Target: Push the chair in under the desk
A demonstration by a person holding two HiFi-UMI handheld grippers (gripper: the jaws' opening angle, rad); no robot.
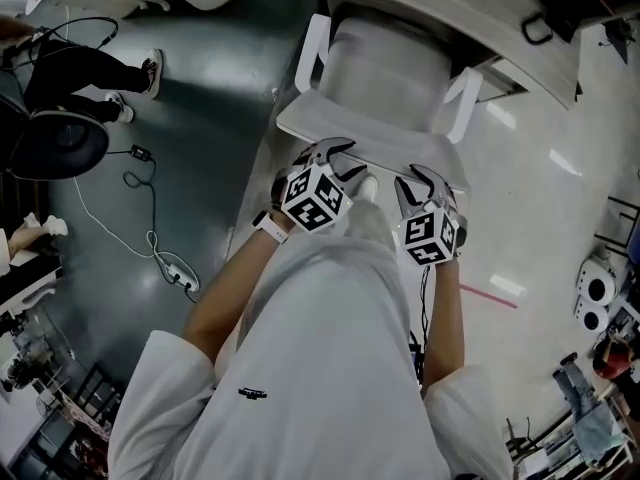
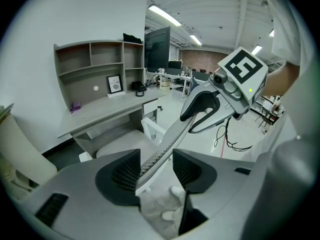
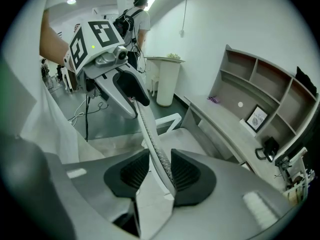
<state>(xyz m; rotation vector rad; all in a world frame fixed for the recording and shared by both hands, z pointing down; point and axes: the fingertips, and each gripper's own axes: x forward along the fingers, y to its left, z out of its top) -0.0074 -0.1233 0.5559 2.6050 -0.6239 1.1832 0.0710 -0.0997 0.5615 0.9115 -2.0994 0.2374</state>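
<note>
The chair (image 1: 385, 68) stands on the floor facing the desk (image 1: 450, 8). The front of its seat is tucked beneath the desk's near edge, while its white armrests and its backrest (image 1: 370, 133) are out in the open. The person stands right behind it with both arms stretched forward and a gripper at each end of the backrest's top edge.

The left gripper (image 1: 342, 158) is at the left end of that edge. Its jaws are spread and the thin mesh edge runs between the pads (image 2: 125, 171). There is a clear gap on one side, so nothing is squeezed.

The right gripper (image 1: 422, 180) is at the right end. Its jaws also stand apart astride the edge, though closer round it. The edge lies against one pad (image 3: 187, 174) and daylight shows at the other.

A shelf unit (image 2: 95, 64) sits along the back edge of the desk with a small framed picture (image 2: 114, 84) in it. A white bin (image 3: 167, 81) stands on the floor beside the desk's far end. A cable (image 1: 150, 238) trails over the dark floor to the left of the chair.
</note>
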